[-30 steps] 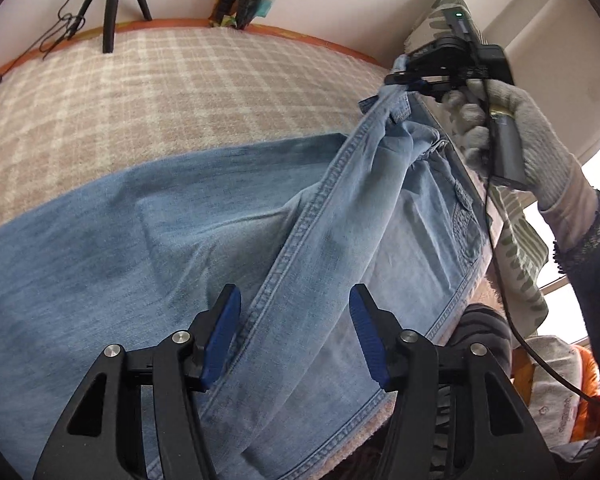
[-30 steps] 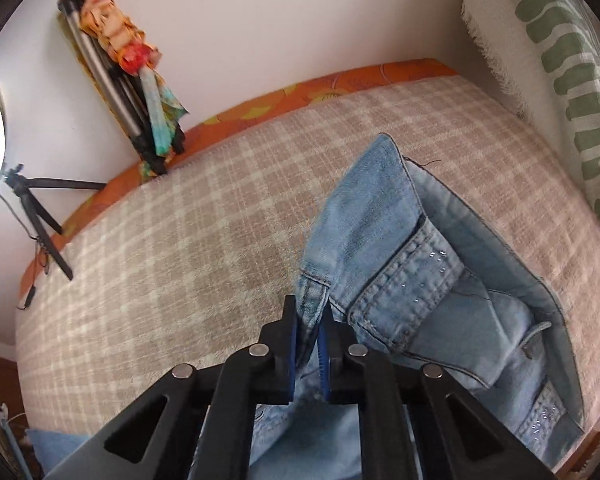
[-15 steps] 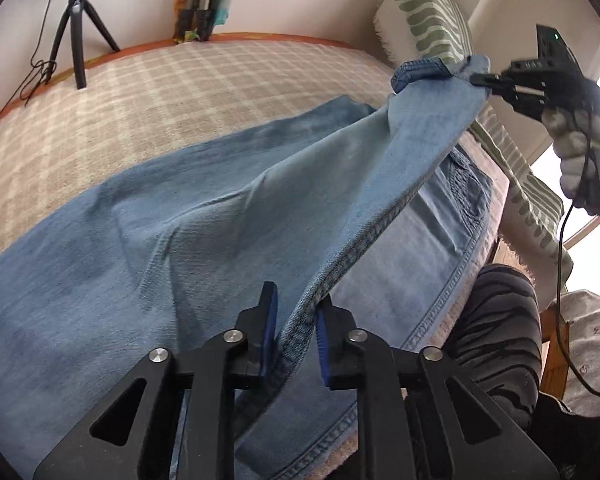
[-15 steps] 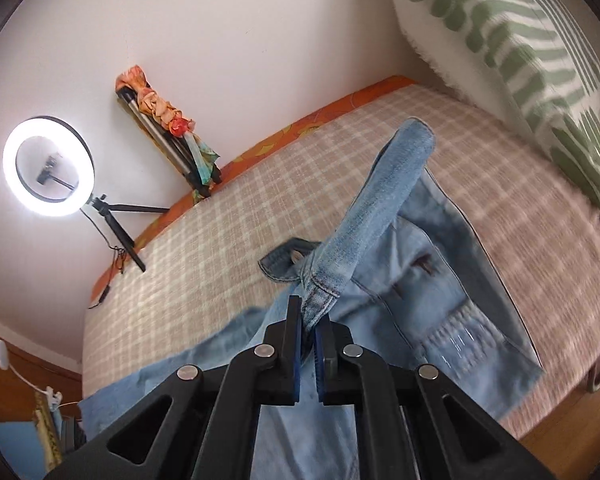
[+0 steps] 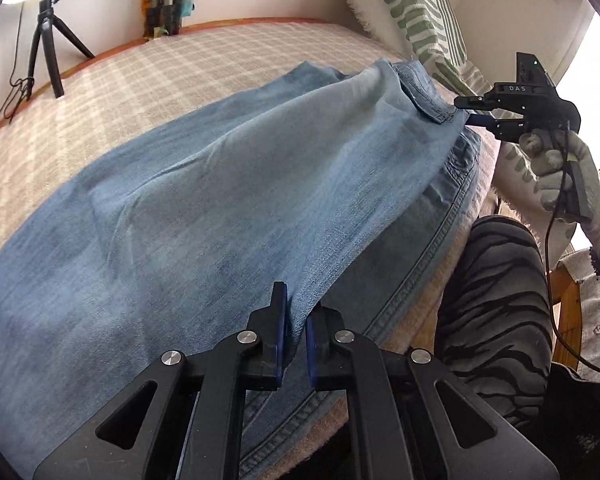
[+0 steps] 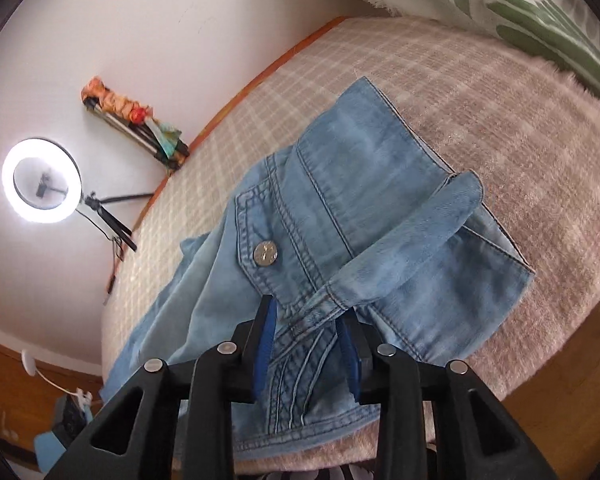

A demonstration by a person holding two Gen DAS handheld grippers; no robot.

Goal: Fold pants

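Observation:
Light blue denim pants point(image 5: 204, 208) lie across a checked bed cover point(image 5: 148, 80), one leg folded over the other. My left gripper point(image 5: 296, 344) is shut on the pants' near edge at mid-leg. My right gripper point(image 5: 466, 114) is at the waistband end on the right. In the right wrist view the right gripper point(image 6: 306, 350) stands part open, with the waistband point(image 6: 300, 320) and its metal button point(image 6: 265, 253) lying between the blue pads. The pants point(image 6: 360, 220) rest slack on the bed there.
A green-striped pillow point(image 5: 416, 16) lies at the bed's right end. A ring light on a tripod point(image 6: 40, 180) and folded tripods point(image 6: 140, 124) stand by the far wall. The person's striped-trousered knee point(image 5: 496, 300) is at the bed's near edge.
Both grippers carried the top leg and waistband toward the near edge and lowered it onto the bed. The right gripper's jaws have parted from a tight pinch. The left stays shut on the denim.

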